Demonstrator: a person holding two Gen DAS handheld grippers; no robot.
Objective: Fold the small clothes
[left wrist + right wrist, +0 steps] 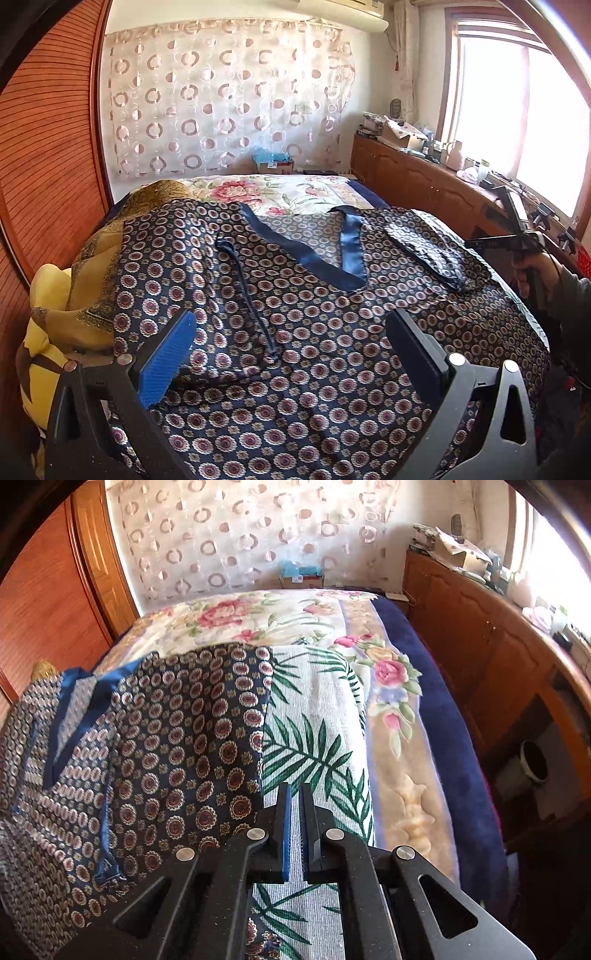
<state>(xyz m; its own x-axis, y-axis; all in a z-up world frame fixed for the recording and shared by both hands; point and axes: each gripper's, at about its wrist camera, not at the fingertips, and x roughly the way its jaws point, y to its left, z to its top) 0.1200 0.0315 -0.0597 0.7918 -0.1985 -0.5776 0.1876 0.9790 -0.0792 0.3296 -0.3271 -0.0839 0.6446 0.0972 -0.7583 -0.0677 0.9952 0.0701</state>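
A navy patterned garment (295,302) with plain blue neck trim (325,254) lies spread on the bed, one sleeve folded over at the right. My left gripper (291,339) is open above its lower middle, holding nothing. In the right wrist view the garment (155,760) lies left. My right gripper (294,794) is shut with nothing between its pads, just right of the garment's edge, above a palm-leaf cloth (317,738). The right gripper also shows in the left wrist view (480,243), held by a hand.
A mustard-yellow garment (96,273) and a yellow pillow (44,332) lie at the bed's left. The floral bedspread (258,616) covers the far bed. A wooden wardrobe (48,166) stands left, a cluttered wooden cabinet (424,181) right under the window.
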